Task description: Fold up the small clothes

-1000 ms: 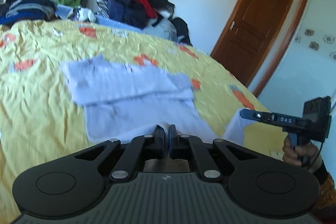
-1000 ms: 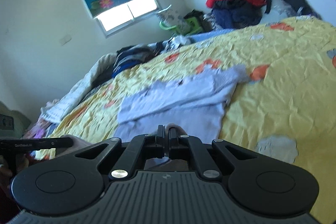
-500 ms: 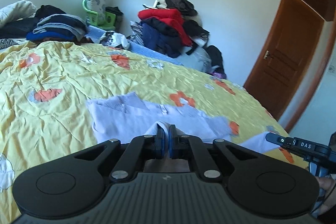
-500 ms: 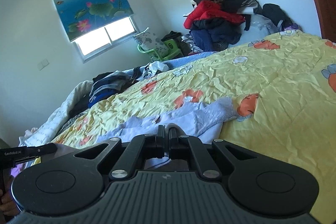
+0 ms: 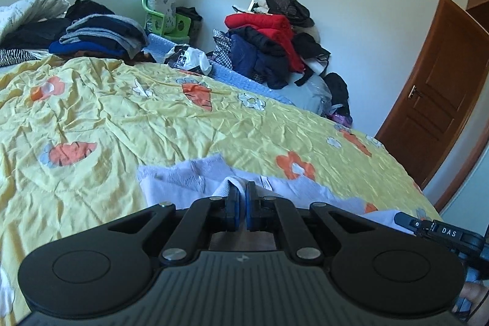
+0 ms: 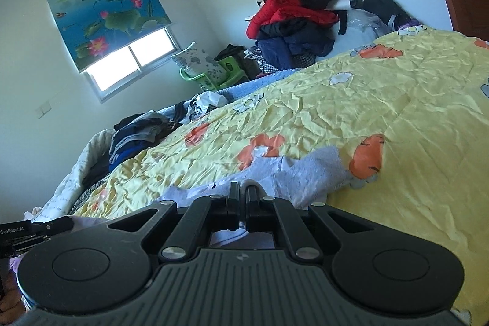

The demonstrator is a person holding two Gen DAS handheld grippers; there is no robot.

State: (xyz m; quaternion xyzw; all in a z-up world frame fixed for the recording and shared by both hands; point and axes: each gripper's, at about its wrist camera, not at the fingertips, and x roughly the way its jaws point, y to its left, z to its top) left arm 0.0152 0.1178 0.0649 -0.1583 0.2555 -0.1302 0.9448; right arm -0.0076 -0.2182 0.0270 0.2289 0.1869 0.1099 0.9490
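A pale lilac garment (image 5: 183, 177) lies on the yellow flowered bedspread (image 5: 128, 118); it also shows in the right wrist view (image 6: 305, 173). My left gripper (image 5: 240, 197) is shut on a raised fold of its near hem. My right gripper (image 6: 243, 197) is shut on the same hem further right. Both hold the cloth up, close to the cameras. The right gripper's body shows at the lower right of the left wrist view (image 5: 440, 231), the left one's at the lower left of the right wrist view (image 6: 27, 229). The near part of the garment is hidden behind the grippers.
Folded dark clothes (image 5: 101, 35) are stacked at the bed's far left. A heap of red and dark clothes (image 5: 269, 42) sits by the far wall. A green basket (image 5: 171, 20) stands under the window. A wooden door (image 5: 440, 100) is at the right.
Both grippers have lifted the near hem and carried it forward over the garment. The cameras have tilted up, and less of the garment shows than a second ago.
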